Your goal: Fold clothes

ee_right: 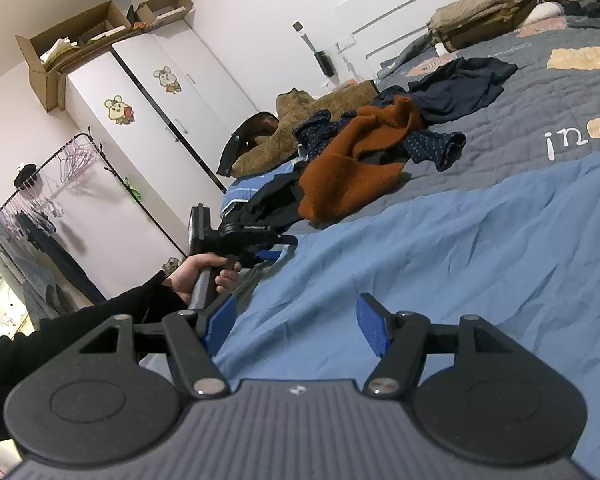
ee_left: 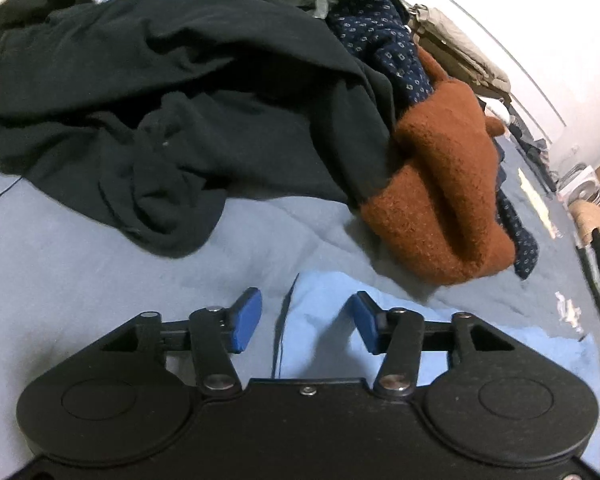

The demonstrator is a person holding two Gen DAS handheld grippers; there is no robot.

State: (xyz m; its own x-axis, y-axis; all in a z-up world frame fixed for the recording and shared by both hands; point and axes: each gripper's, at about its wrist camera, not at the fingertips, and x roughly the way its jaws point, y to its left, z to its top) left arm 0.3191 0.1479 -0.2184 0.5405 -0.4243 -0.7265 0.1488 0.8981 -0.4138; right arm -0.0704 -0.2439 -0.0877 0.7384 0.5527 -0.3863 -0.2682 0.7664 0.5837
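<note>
A light blue garment [ee_right: 440, 248] lies spread flat on the grey bed cover [ee_right: 540, 100]; its corner shows in the left wrist view [ee_left: 324, 320]. My left gripper [ee_left: 306, 322] is open and empty, just above that corner. My right gripper [ee_right: 296, 326] is open and empty over the blue garment's near edge. The left gripper also shows in the right wrist view [ee_right: 266, 256], held in a hand at the garment's left edge. Beyond lie a black garment [ee_left: 160, 112], a rust-brown fleece [ee_left: 432, 184] and a dark dotted garment [ee_left: 380, 32] in a heap.
A folded beige stack [ee_right: 488, 12] sits near the head of the bed. An olive quilted jacket [ee_right: 300, 120] lies at the bed's far edge. A white wardrobe [ee_right: 148, 128] with cardboard boxes [ee_right: 72, 48] on top and a clothes rack [ee_right: 40, 208] stand beside the bed.
</note>
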